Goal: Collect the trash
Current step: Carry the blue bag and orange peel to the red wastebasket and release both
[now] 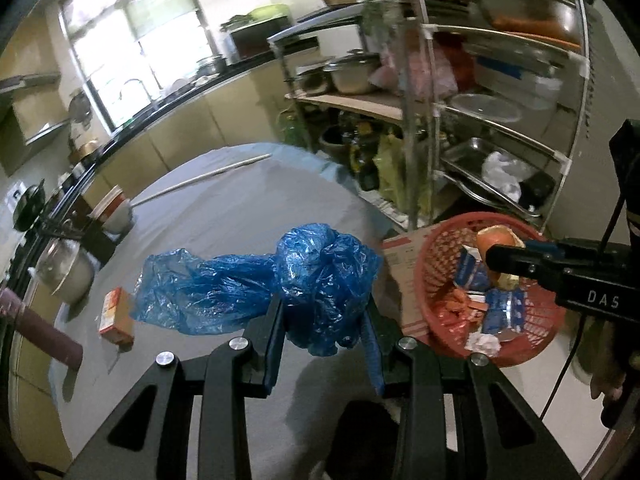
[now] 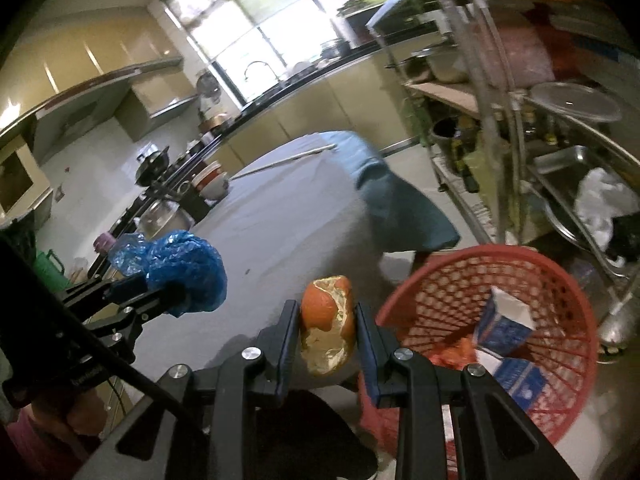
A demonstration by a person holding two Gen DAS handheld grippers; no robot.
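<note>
Crinkled glossy blue plastic bag; red plastic lattice basket; matt grey tablecloth.

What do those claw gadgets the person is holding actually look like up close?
Both the left gripper and the right gripper are matte black angular metal linkages with round silver pivot bolts and blue pads lining the fingers. The right one carries white lettering "DAS" and a thin black cable.

Matte black tongs with blue finger pads and round silver screws. White "DAS" lettering on right tongs; thin black cable trailing behind.
</note>
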